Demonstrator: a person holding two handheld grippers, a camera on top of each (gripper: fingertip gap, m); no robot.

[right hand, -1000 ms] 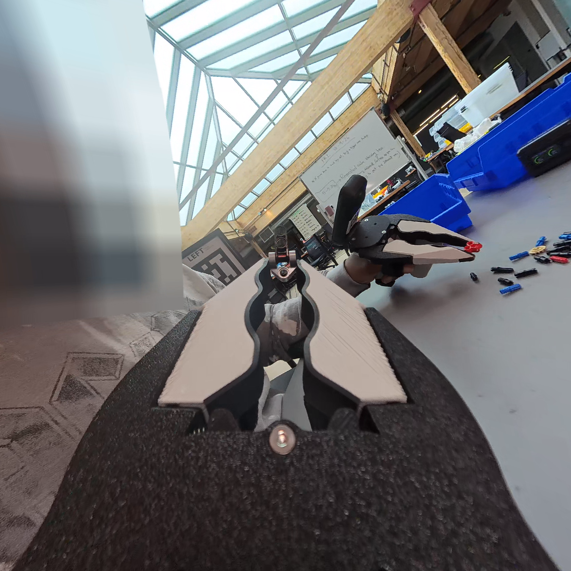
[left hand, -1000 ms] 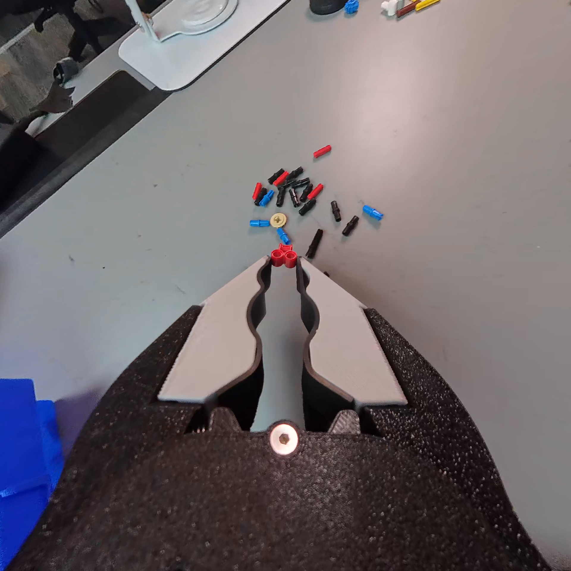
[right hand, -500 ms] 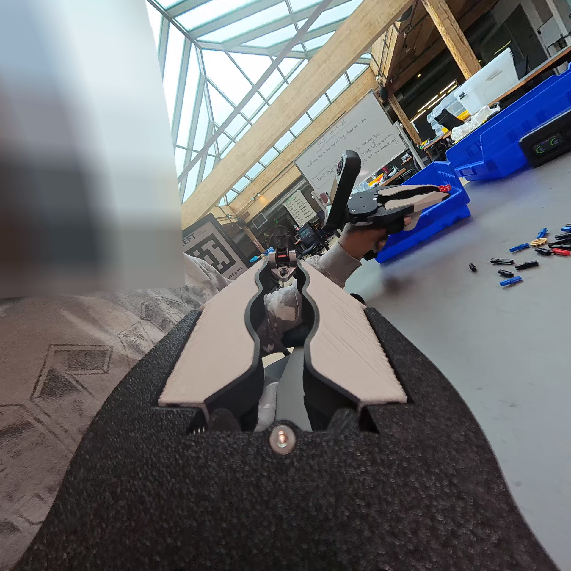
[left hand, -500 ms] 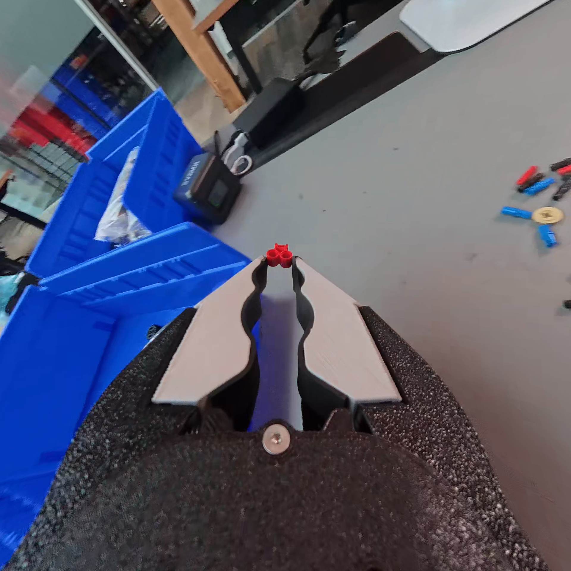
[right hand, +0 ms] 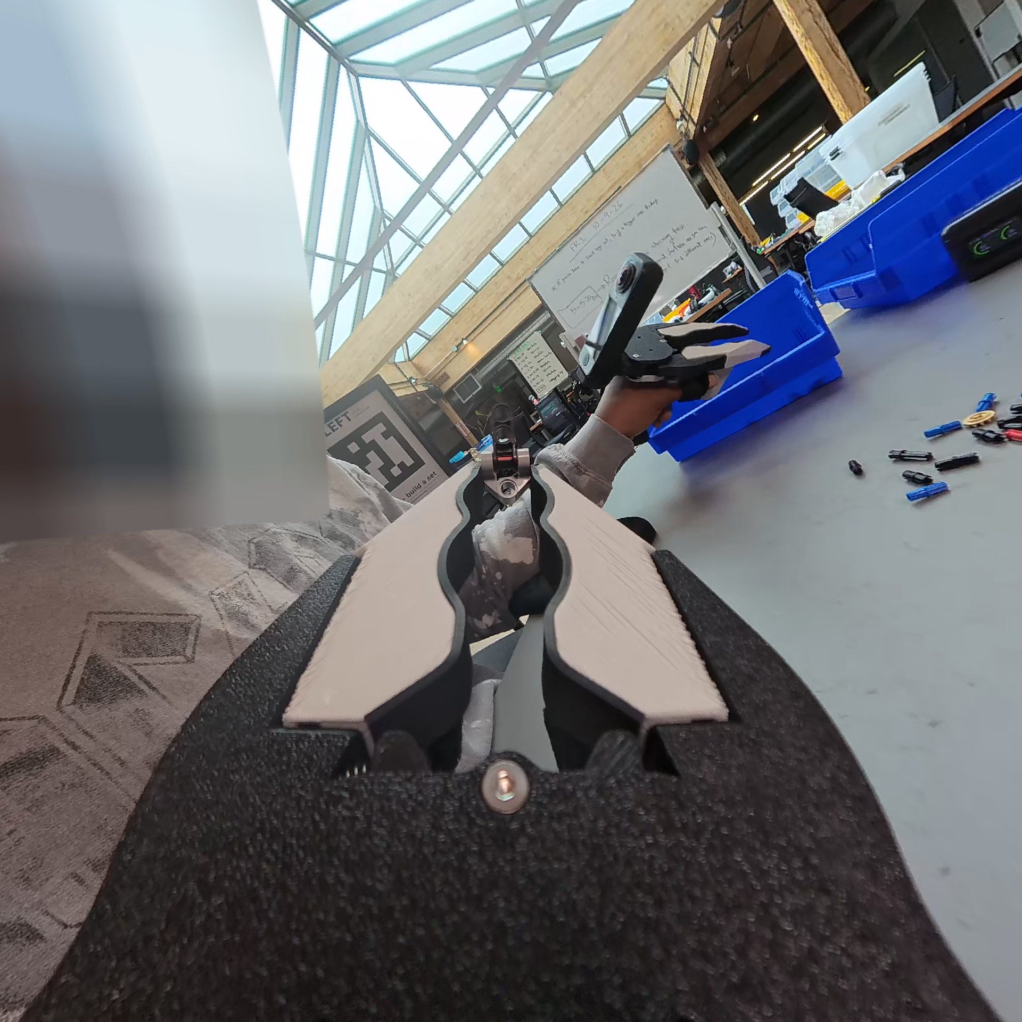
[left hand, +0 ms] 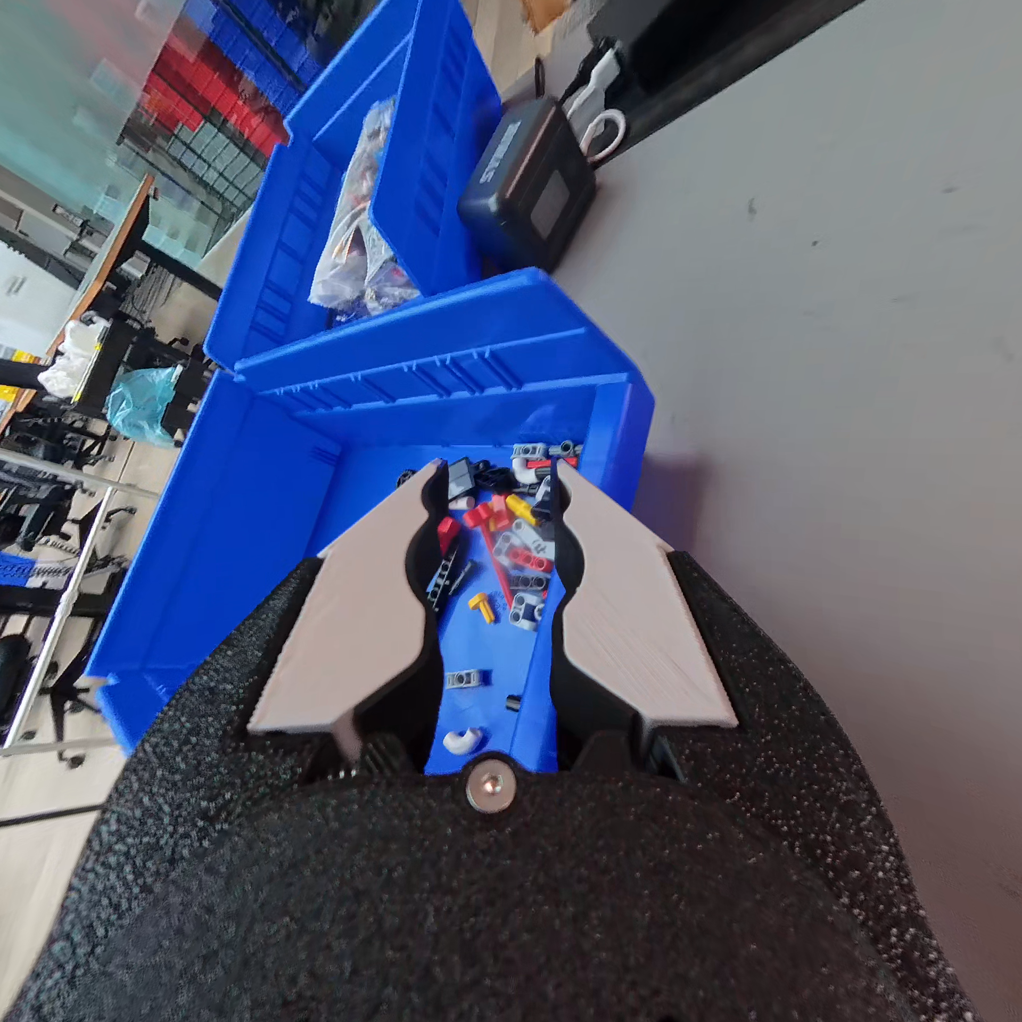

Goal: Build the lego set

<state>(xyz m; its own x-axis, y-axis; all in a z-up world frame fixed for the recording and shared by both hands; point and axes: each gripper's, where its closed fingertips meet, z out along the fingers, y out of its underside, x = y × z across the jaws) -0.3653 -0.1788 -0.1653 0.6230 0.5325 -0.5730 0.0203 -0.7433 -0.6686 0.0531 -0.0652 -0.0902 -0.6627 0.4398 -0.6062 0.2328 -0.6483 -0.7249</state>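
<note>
Swung over the blue bin (left hand: 387, 354), left gripper (left hand: 498, 470) fingers spread, red piece apparently dropped; right gripper (right hand: 504, 470) pinches small assembly (right hand: 503, 462).

Both grippers have a pebbled black body (left hand: 498, 896), pale beige wavy-edged fingers (right hand: 387, 619), one silver screw (right hand: 504, 786), and a grey sleeve (right hand: 592, 459).

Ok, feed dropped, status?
Left gripper open over blue bin of lego parts. Right gripper shut on small assembly. Nothing blocking.

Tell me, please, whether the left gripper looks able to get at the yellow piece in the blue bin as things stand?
Probably yes: the left gripper hangs open over the blue bin, and the yellow piece lies uncovered on its floor.
</note>
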